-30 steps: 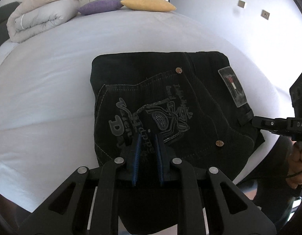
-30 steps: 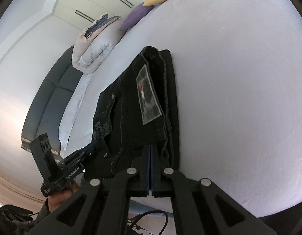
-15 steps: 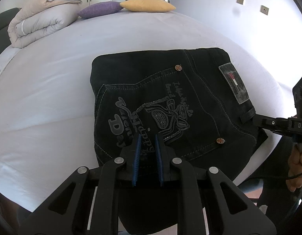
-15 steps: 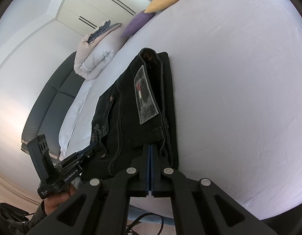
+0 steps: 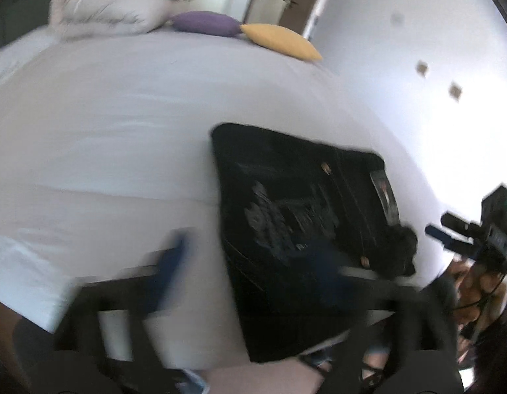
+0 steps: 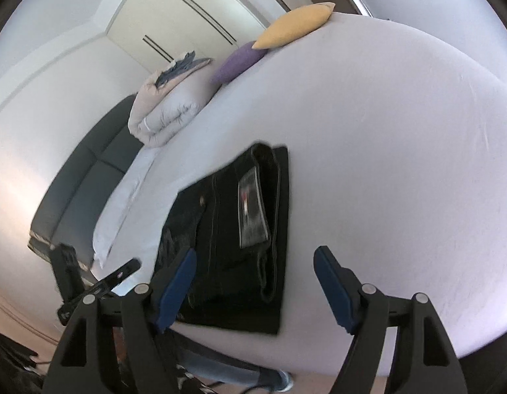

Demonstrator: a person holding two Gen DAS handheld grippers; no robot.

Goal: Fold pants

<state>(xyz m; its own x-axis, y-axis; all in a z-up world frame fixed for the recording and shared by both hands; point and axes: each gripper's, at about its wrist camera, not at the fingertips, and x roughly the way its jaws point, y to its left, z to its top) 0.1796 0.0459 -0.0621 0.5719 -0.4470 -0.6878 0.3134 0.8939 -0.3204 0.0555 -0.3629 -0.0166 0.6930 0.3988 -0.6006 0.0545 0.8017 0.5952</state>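
The bed (image 6: 401, 164), under a pale sheet, filled most of both views, and the black pants (image 6: 240, 239) lay on it as a folded rectangle, at centre right in the left wrist view (image 5: 302, 223) and at lower centre in the right wrist view, close to the bed's near edge. A second earlier the pants had sat squarely ahead of the left camera; now they stood toward the right and the whole left picture was smeared with motion. At the top of the frames lay a rolled duvet (image 6: 168, 111), a purple cushion (image 6: 237, 62) and a yellow cushion (image 6: 293, 26), with a dark sofa (image 6: 82, 184) at the left of the right wrist view. The left claw (image 5: 253, 262), pressed together a second before, was opening: its blue pads stood wide apart and blurred, nothing pinched between them. The right claw (image 6: 253, 289), likewise closed before, was also opening, its pads spread at the bottom of the frame, the near edge of the pants lying between them but not gripped.
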